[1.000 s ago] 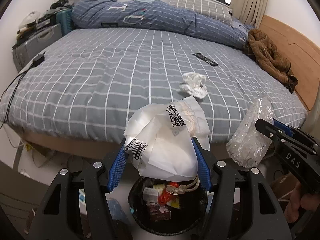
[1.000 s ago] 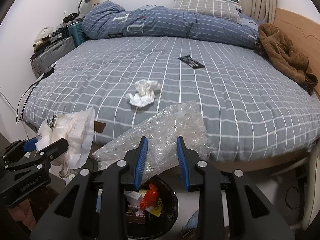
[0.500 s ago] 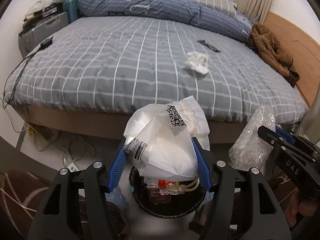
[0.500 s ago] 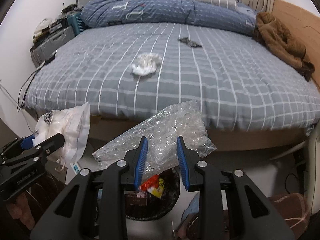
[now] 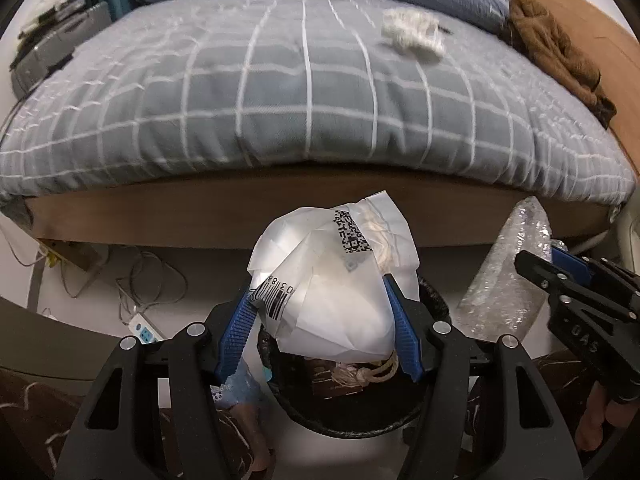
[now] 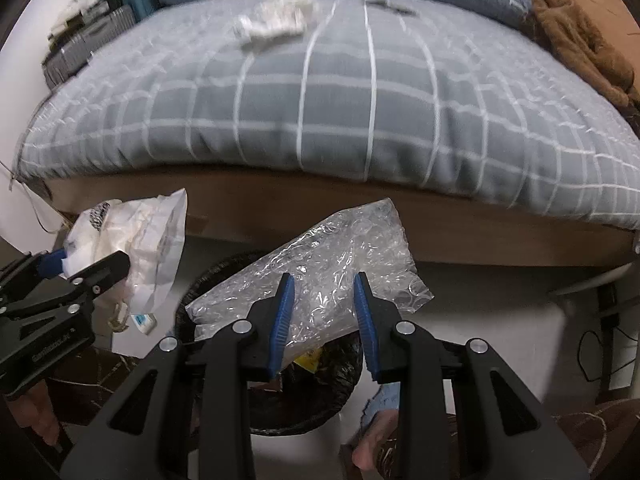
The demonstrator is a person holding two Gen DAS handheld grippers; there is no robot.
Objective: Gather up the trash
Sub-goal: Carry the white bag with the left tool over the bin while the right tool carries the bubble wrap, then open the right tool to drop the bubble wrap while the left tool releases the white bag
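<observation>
My left gripper (image 5: 320,312) is shut on a white plastic mailer bag (image 5: 332,280) with barcode labels, held just above the black trash bin (image 5: 348,420) on the floor. My right gripper (image 6: 324,308) is shut on a clear bubble-wrap sheet (image 6: 320,276), held over the same bin (image 6: 280,412). The bubble wrap (image 5: 508,280) and right gripper show at the right of the left wrist view; the white bag (image 6: 136,252) shows at the left of the right wrist view. A crumpled white tissue (image 5: 412,34) lies on the bed.
The grey checked bed (image 5: 280,92) with a wooden frame stands right behind the bin. A brown garment (image 5: 560,52) lies at its right edge. Cables and a power strip (image 5: 146,334) lie on the floor left. A dark rug (image 6: 580,432) lies near the bin.
Both grippers have dropped lower toward the bin with their loads; the bed has risen in view and its wooden frame now fills the middle.
</observation>
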